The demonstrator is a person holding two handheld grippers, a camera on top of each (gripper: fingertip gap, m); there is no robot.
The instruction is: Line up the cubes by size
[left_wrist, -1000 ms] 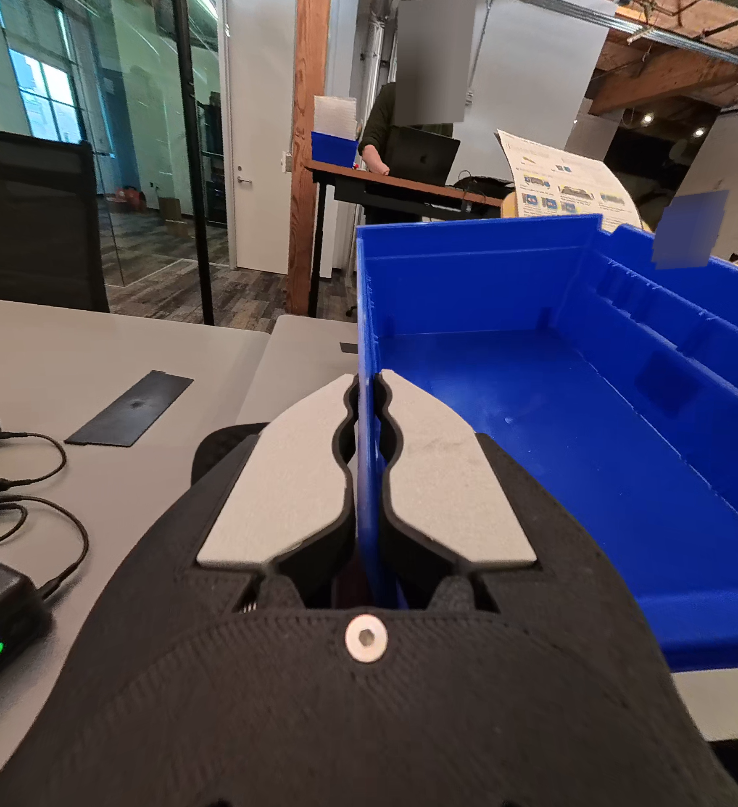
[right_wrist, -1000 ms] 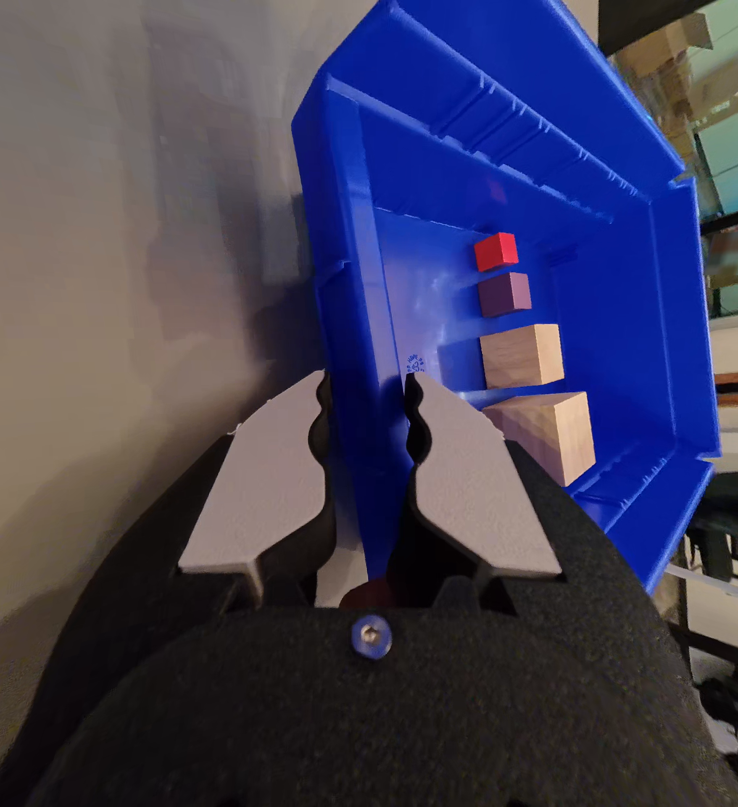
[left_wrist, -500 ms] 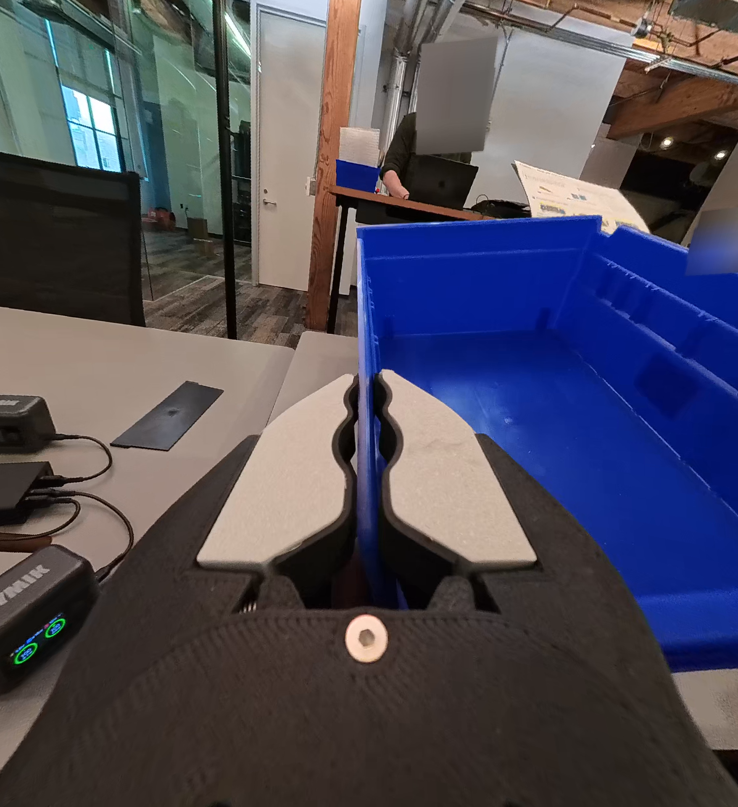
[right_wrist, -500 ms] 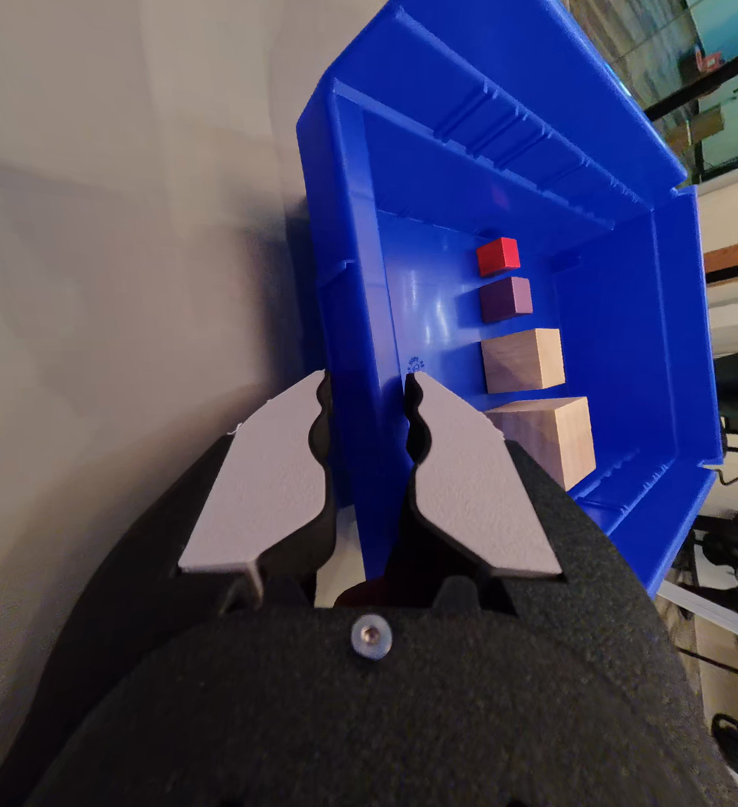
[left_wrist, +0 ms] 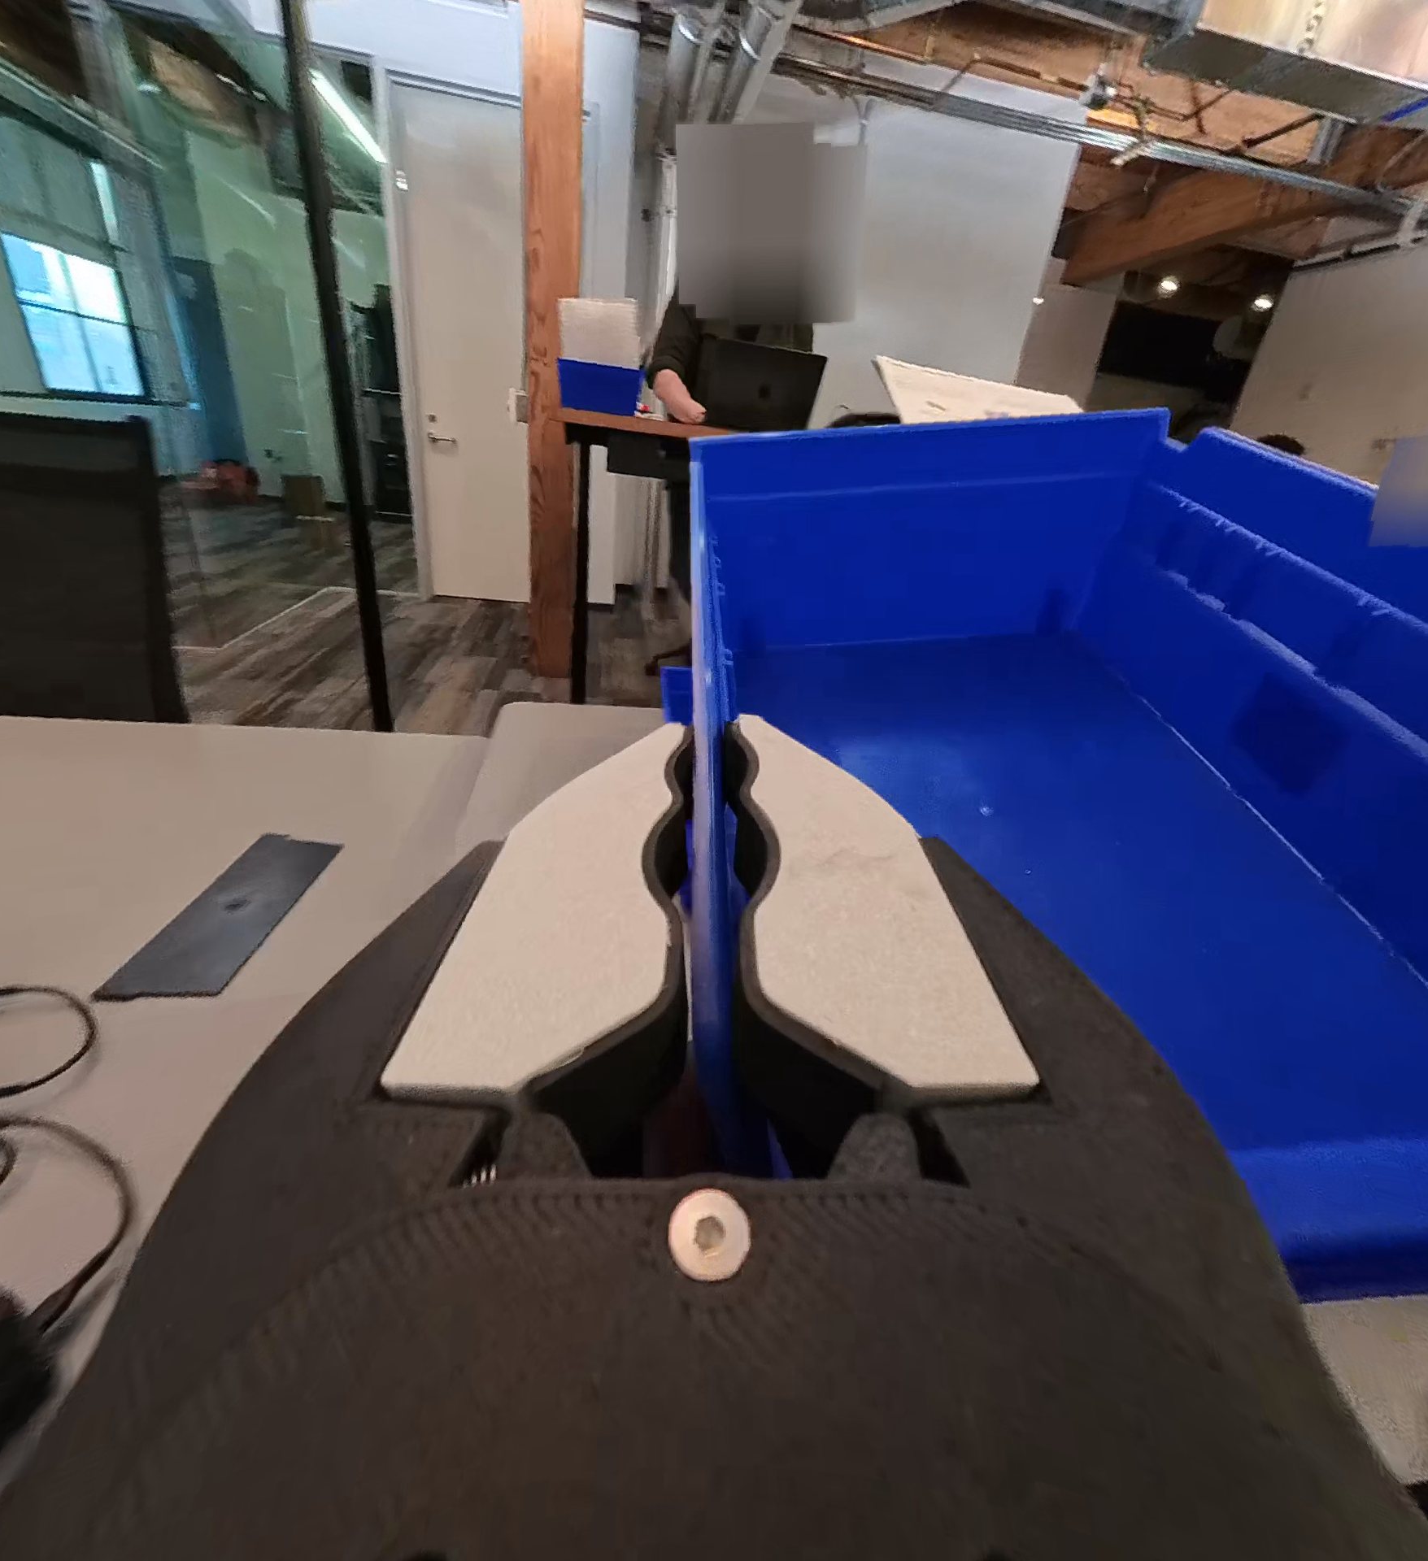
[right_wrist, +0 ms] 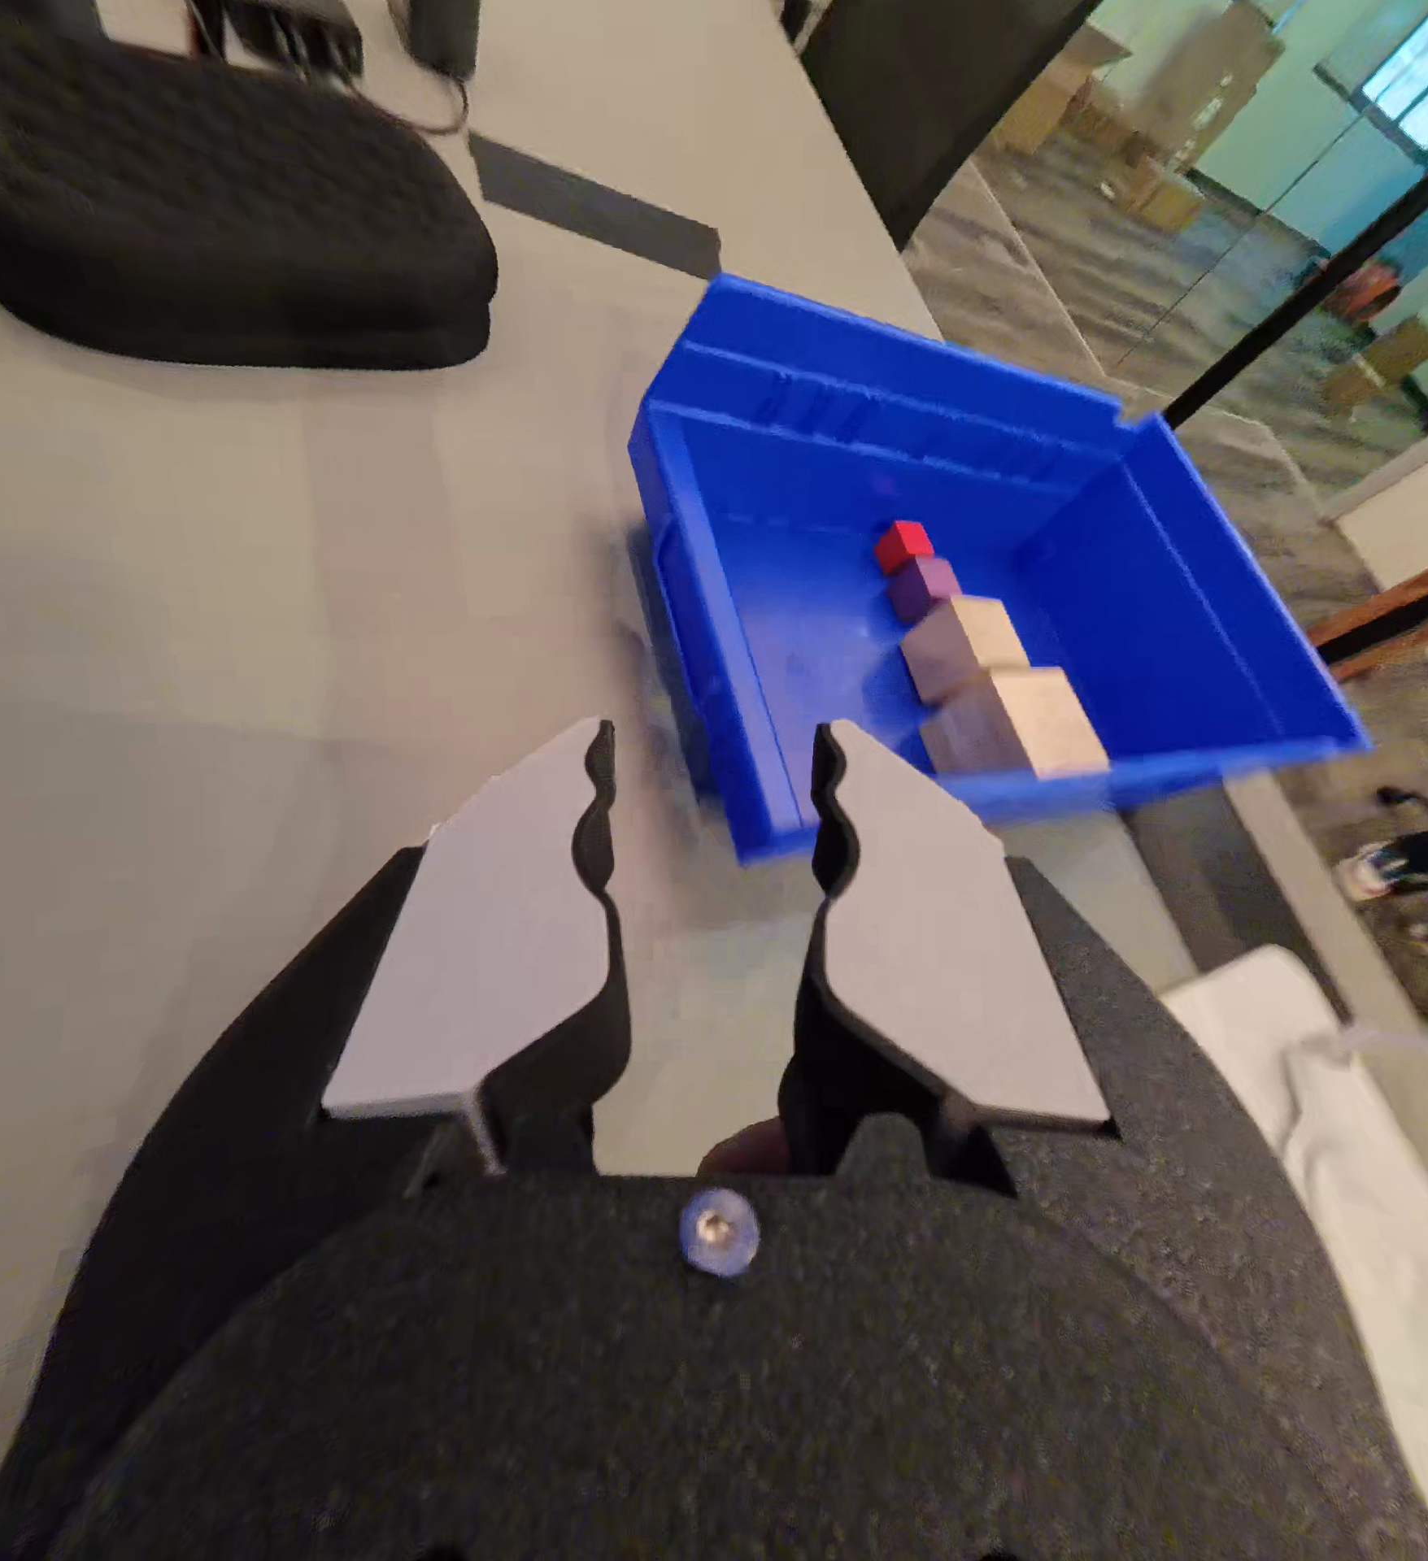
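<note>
Left gripper (left_wrist: 709, 760) is clamped on the thin side wall of a blue plastic bin (left_wrist: 930, 541), its two grey pads pressing either face of that wall, with the bin's bare floor stretching ahead and to its right. Right gripper (right_wrist: 711, 752) is spread wide with nothing between its fingers, hanging above the pale grey tabletop (right_wrist: 229, 591) just short of the near corner of a blue plastic bin (right_wrist: 778, 355) that lies ahead and slightly to its right; whether this is the same bin the left one grips cannot be told, as the left view shows no cubes. Inside that bin, ahead and right of the open fingers, four cubes form a row running away from the gripper: a large pale wooden cube (right_wrist: 1023, 726) nearest, a smaller pale wooden cube (right_wrist: 964, 642) behind it, then a purple cube (right_wrist: 922, 587), and a small red cube (right_wrist: 905, 545) farthest. They sit close together, large to small, so the ordering looks finished and the step in hand appears to be letting go of the bin. Next would likely be easing the left pads off the wall without jolting it, since a tug could scatter the small cubes.
</note>
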